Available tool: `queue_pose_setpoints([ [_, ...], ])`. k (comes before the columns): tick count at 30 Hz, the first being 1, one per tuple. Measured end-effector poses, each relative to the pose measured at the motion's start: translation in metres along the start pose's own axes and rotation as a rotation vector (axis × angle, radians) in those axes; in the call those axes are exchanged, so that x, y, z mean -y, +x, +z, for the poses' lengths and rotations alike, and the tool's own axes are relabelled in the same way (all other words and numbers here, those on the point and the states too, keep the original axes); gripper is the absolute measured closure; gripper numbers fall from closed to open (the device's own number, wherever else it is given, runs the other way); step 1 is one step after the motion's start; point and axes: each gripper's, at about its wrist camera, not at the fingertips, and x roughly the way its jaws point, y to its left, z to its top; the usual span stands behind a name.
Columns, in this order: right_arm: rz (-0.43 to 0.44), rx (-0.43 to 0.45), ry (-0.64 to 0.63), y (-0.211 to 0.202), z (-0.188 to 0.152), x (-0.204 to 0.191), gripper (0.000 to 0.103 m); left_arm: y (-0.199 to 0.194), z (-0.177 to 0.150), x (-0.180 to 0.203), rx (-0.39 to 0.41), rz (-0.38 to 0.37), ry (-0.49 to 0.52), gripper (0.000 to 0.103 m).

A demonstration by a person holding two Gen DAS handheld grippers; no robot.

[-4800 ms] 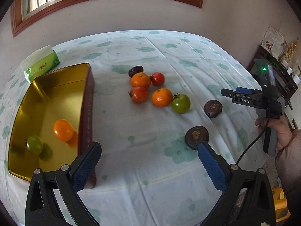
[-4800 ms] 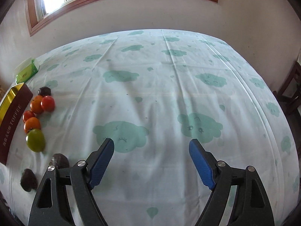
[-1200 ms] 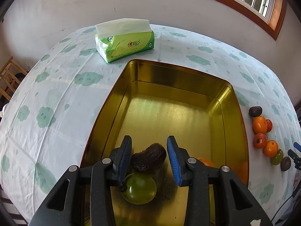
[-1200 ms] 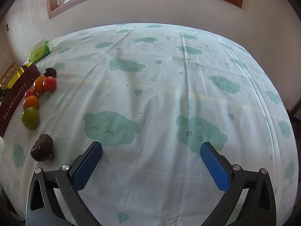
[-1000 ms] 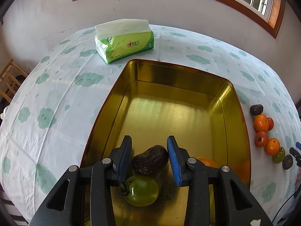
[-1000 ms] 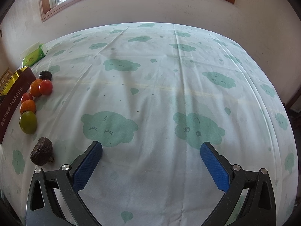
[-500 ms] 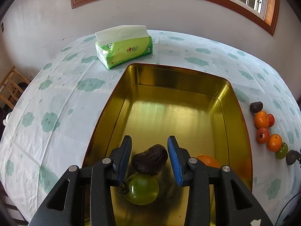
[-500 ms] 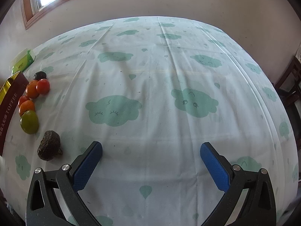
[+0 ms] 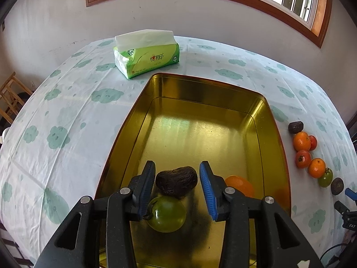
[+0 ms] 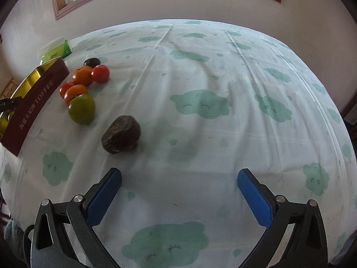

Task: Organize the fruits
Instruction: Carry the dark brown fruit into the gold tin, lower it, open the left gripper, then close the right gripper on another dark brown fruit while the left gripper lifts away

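Inside the gold tin (image 9: 200, 102) my left gripper (image 9: 176, 167) hangs with its jaws opening. A dark wrinkled fruit (image 9: 176, 182) sits between the blue pads, a thin gap showing at the right pad. It rests against a green tomato (image 9: 167, 214), with an orange (image 9: 239, 185) beside it. My right gripper (image 10: 179, 176) stands wide open over the tablecloth with nothing between its fingers. Ahead and to its left lies another dark fruit (image 10: 121, 137), then a green tomato (image 10: 81, 108), two oranges (image 10: 82, 75), two red tomatoes (image 10: 100, 73) and a third dark fruit (image 10: 92, 61).
The loose fruits lie in a row along the tin's dark red side (image 10: 33, 102). A green tissue pack (image 9: 146, 52) stands behind the tin. A wooden chair (image 9: 11, 98) is off the table's left edge. The cloud-print cloth (image 10: 245, 89) stretches to the right.
The left jaws have spread a little and no longer squeeze the dark fruit. The right gripper has moved toward the fruit row; the nearest dark fruit now appears larger and closer to centre.
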Motion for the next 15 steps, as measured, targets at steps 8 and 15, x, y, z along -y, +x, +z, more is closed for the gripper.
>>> queue_pose_setpoints([
  [8,0.025,0.028,-0.058,0.005,0.012,-0.031,0.017,-0.014,-0.005,0.003,0.005,-0.024,-0.007,0.049],
  [15,0.027,0.051,-0.040,0.006,0.020,-0.033,0.032,-0.024,-0.012,0.003,-0.001,-0.049,-0.025,0.041],
])
